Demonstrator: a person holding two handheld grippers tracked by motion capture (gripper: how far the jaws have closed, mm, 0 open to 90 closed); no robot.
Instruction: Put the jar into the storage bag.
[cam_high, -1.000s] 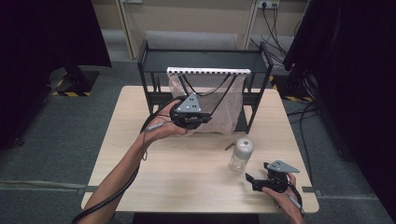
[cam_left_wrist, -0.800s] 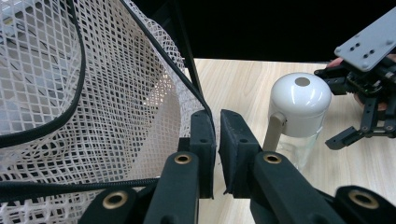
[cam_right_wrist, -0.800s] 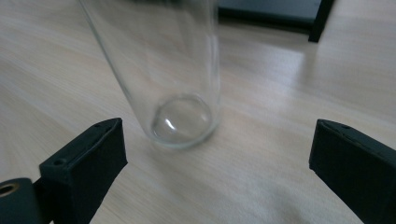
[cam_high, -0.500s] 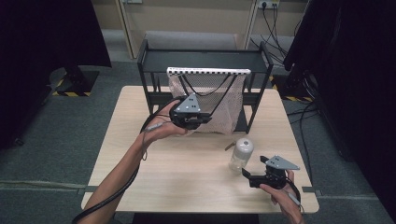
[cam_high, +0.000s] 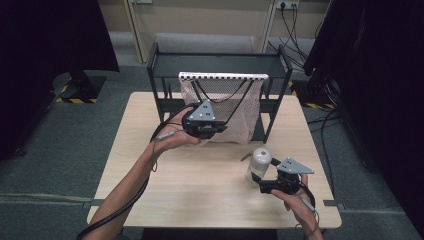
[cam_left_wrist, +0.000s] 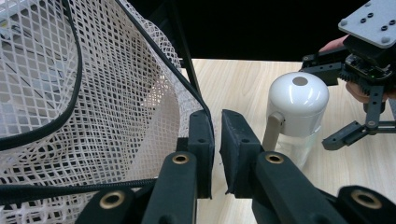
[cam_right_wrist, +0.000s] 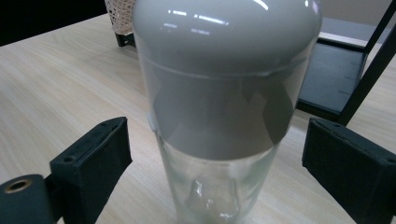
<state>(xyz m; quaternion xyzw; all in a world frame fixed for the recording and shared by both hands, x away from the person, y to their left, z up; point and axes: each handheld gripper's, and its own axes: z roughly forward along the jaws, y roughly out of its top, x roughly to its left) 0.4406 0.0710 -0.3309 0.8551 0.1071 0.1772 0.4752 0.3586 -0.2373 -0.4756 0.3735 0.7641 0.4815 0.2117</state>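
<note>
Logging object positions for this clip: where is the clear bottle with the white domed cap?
In the high view the clear bottle with the white domed cap stands upright on the wooden table's right side, between the right gripper's open jaws.

Left gripper (cam_left_wrist: 214, 140) jaws pinching white mesh bag (cam_left_wrist: 93, 112) edge — white-capped bottle (cam_left_wrist: 296, 114) upright beyond.

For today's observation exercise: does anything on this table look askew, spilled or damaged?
Nothing stands out. The bottle stands upright on the table with no spill, between the open jaws of the right gripper. The left gripper pinches the rim of the mesh bag hanging from the black rack.
</note>
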